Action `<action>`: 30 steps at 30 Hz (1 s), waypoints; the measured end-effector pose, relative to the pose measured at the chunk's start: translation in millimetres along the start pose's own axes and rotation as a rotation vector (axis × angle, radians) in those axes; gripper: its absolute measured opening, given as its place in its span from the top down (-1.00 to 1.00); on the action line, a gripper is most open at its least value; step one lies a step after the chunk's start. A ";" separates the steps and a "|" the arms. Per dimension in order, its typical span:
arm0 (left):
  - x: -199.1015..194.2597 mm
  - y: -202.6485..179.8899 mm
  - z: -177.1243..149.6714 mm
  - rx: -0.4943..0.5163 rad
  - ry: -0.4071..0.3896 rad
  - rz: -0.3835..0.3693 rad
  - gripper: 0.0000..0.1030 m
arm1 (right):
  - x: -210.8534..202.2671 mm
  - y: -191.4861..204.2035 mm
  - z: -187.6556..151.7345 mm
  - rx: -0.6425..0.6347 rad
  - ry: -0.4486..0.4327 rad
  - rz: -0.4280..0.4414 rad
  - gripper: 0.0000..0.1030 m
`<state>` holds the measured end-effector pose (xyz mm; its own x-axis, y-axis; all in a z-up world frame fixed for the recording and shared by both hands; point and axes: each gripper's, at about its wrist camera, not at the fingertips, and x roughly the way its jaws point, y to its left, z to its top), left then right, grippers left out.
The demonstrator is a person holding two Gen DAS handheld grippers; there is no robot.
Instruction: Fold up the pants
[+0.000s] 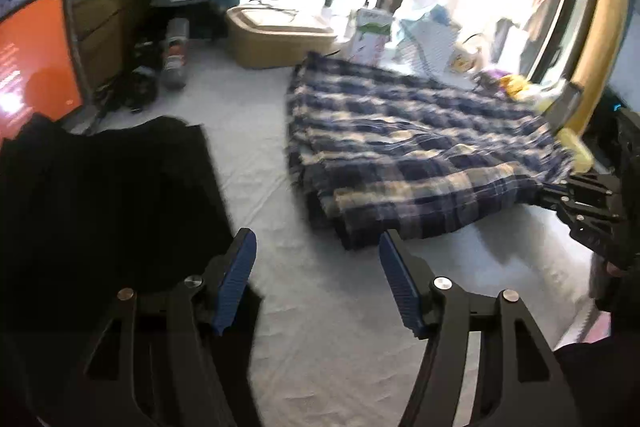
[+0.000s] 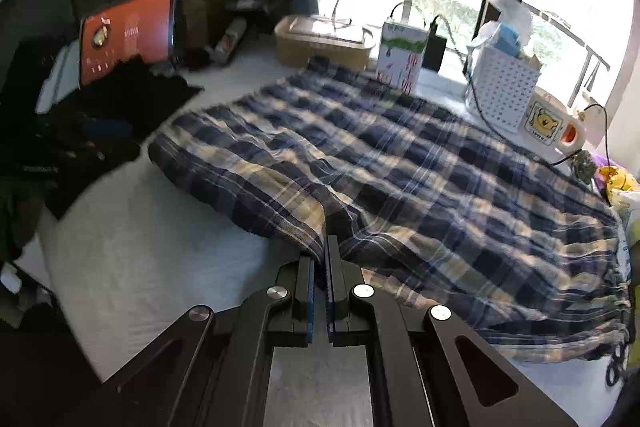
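Note:
The blue and cream plaid pants [image 1: 408,147] lie folded lengthwise on the white bed sheet [image 1: 320,307]. My left gripper [image 1: 316,247] is open and empty, hovering over the sheet just short of the pants' near corner. My right gripper [image 2: 320,259] is shut on the near edge of the plaid pants [image 2: 400,167], pinching a fold of cloth between its blue pads. It also shows in the left wrist view [image 1: 560,197], at the right edge of the pants. The drawstring waistband [image 2: 616,307] lies at the far right.
A black garment [image 1: 100,195] lies on the sheet at the left. An orange-lit screen [image 1: 36,67] stands behind it. A tan basket [image 1: 280,35], a carton [image 2: 402,55], a white perforated bin [image 2: 504,87] and a cable line the window side.

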<state>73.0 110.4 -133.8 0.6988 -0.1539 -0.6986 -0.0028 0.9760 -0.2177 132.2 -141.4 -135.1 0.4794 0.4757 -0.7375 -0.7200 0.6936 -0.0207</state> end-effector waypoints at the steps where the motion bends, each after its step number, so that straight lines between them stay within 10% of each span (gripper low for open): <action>1: 4.8 0.5 3.2 0.001 0.001 -0.020 -0.25 | -4.0 -1.9 1.6 0.008 -0.006 0.006 0.93; 10: 51.4 -3.4 19.7 -0.044 0.103 -0.129 -0.21 | 7.1 -9.3 0.0 0.064 -0.001 0.048 0.93; 14: 53.8 -11.2 22.3 -0.013 0.139 -0.120 0.74 | 11.4 -13.9 -3.3 0.084 0.001 0.072 0.93; 21: 11.2 -16.7 38.3 -0.049 0.149 -0.246 0.79 | -5.9 -19.6 1.9 0.068 -0.066 0.106 0.93; 30: 47.4 -17.5 25.4 0.072 0.317 0.044 0.68 | 27.0 -11.5 -17.2 0.026 0.105 0.185 0.78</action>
<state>124.3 89.9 -145.8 0.4418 -0.1404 -0.8860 0.0299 0.9894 -0.1419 144.8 -145.8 -166.4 0.2844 0.5380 -0.7935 -0.7773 0.6139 0.1377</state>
